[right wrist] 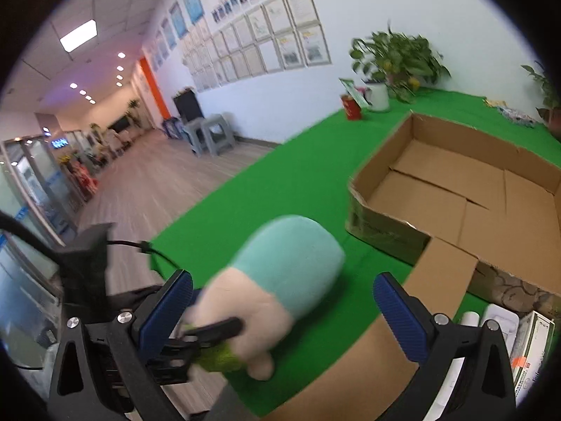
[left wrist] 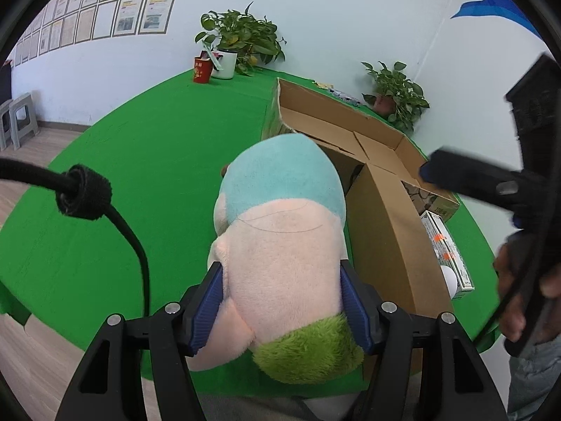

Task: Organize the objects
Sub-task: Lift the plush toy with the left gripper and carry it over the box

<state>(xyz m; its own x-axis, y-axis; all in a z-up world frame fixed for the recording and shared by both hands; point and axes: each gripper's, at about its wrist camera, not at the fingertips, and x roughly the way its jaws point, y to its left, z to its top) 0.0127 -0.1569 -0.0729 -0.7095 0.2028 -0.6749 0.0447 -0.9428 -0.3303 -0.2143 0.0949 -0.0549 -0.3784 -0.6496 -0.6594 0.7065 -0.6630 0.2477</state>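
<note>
The plush toy (left wrist: pixel 280 256), pink in the body with a pale blue end and a green tuft, sits between the blue pads of our left tongs (left wrist: pixel 282 310), which are clenched on its pink middle; in the right wrist view it appears to be lifted off the green table (left wrist: pixel 140 175), just beside the near corner of the cardboard box (right wrist: pixel 455 189). We judge the task to be at an early stage: the box looks bare inside as far as we can see, so nothing has been put away yet, and the toy still has to go over the wall and in. Our right tongs (right wrist: pixel 284 310) are spread wide and hold nothing, with the toy in front of them. Small white packages (left wrist: pixel 450 249) lie on the table by the box's folded-down flap and probably remain to be sorted too.
</note>
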